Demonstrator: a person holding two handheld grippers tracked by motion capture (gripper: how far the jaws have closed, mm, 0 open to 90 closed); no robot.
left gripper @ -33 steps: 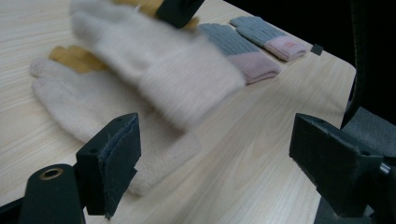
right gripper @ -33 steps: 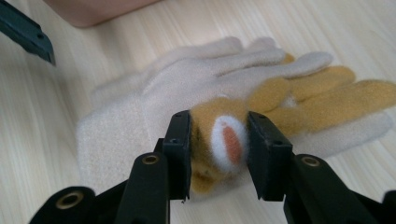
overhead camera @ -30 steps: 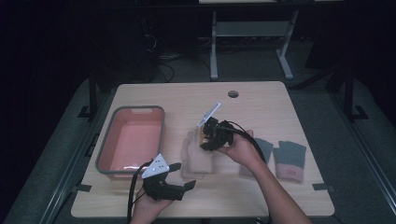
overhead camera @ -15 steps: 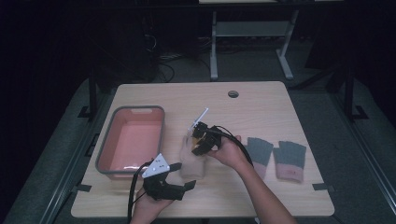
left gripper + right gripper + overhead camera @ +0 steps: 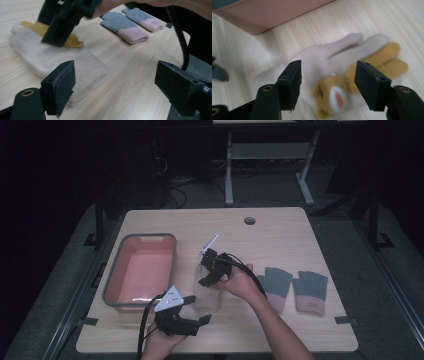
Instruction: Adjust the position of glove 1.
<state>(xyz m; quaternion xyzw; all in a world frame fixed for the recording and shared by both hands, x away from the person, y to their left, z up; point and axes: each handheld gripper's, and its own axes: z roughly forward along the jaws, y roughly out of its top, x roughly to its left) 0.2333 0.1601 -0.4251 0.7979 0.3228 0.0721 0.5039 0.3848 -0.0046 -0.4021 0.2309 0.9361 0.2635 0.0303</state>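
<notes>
A cream glove with a yellow animal face lies flat near the table's front middle. My right gripper hovers just over its finger end. Its jaws have just been opening and now stand open, astride the glove without pressing it. My left gripper rests open by the front edge, next to the glove's cuff, with nothing between its fingers. In the left gripper view the right gripper hangs above the glove's yellow part. Two grey gloves with pink cuffs lie side by side to the right.
A pink tub with a grey rim stands at the table's left, its wall close to the cream glove. A cable hole sits near the far edge. The person's right forearm crosses the front right.
My right gripper has moved left and lower over the cream glove, and its jaws now stand wider. The left gripper has stayed put.
</notes>
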